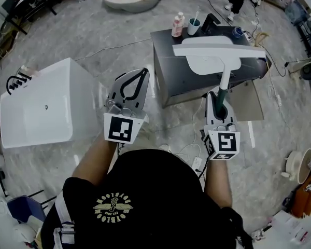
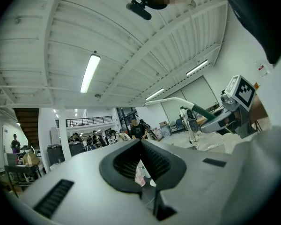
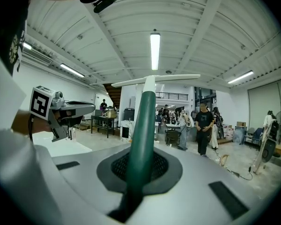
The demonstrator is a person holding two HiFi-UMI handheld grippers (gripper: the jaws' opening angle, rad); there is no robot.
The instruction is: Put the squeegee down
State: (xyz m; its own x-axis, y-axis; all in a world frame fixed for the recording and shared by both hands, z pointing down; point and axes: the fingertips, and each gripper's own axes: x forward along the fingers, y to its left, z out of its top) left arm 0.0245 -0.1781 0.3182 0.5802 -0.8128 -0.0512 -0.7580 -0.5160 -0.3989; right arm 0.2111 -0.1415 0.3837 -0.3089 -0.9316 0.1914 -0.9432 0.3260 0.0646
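The squeegee has a dark green handle and a wide white head. My right gripper is shut on the green handle, and the head juts out over the dark cabinet. In the right gripper view the handle rises from between the jaws up to the white blade. My left gripper is held beside it to the left. It is shut, its tips meet and nothing is held. The left gripper view shows the closed black pads and the squeegee off to the right.
A white bathtub stands on the floor to the left. On the cabinet's far edge are a pink bottle and a cup. White cables lie on the floor near my feet. People stand in the hall beyond.
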